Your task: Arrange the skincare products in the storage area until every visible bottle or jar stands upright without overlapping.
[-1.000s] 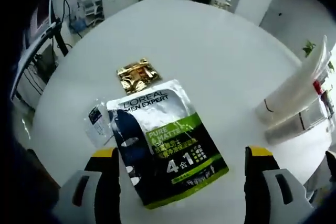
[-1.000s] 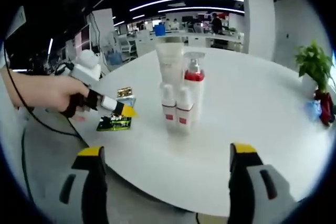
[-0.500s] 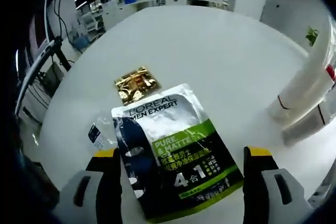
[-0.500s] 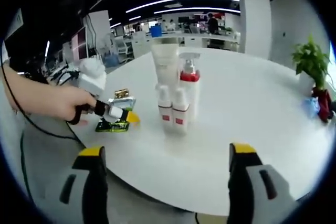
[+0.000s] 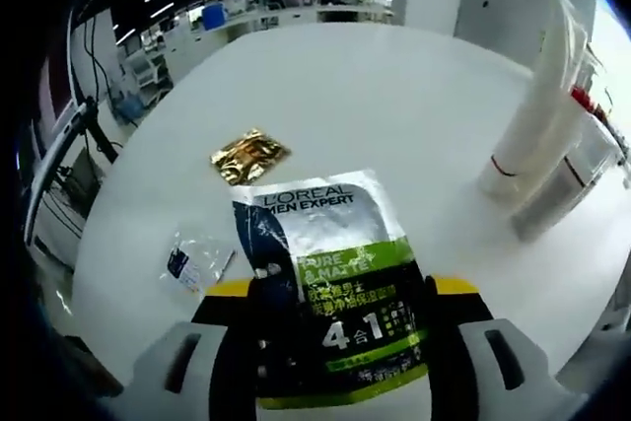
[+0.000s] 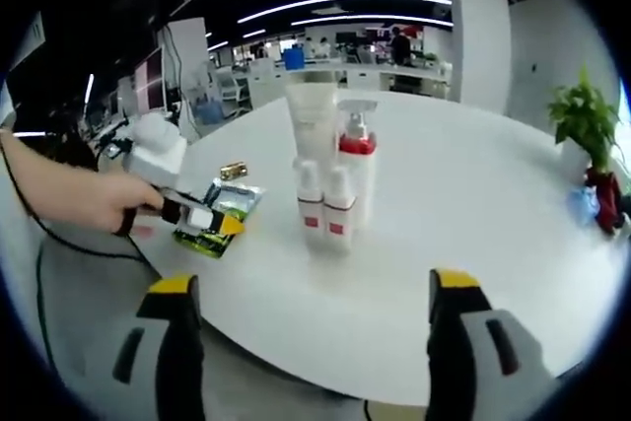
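Observation:
A green and silver L'Oreal mask sachet (image 5: 325,273) lies flat on the round white table (image 5: 394,86). My left gripper (image 5: 340,288) has its jaws pressed against the sachet's two long edges. The right gripper view shows that left gripper (image 6: 212,222), held by a hand, at the sachet (image 6: 229,206). A white tube (image 6: 314,120), a red-collared pump bottle (image 6: 357,160) and two small white bottles (image 6: 313,209) stand upright together mid-table. My right gripper (image 6: 311,283) hangs open at the table's near edge, holding nothing.
A small gold packet (image 5: 246,155) and a clear sample packet (image 5: 192,263) lie beside the sachet. The tube (image 5: 537,115) and a clear bottle (image 5: 562,194) stand at the right. A potted plant (image 6: 587,125) sits at the far right. An office lies behind.
My left gripper's jaws have drawn in from wide apart to the sachet's edges, and its camera has shifted toward the bottles. The right gripper has hardly moved.

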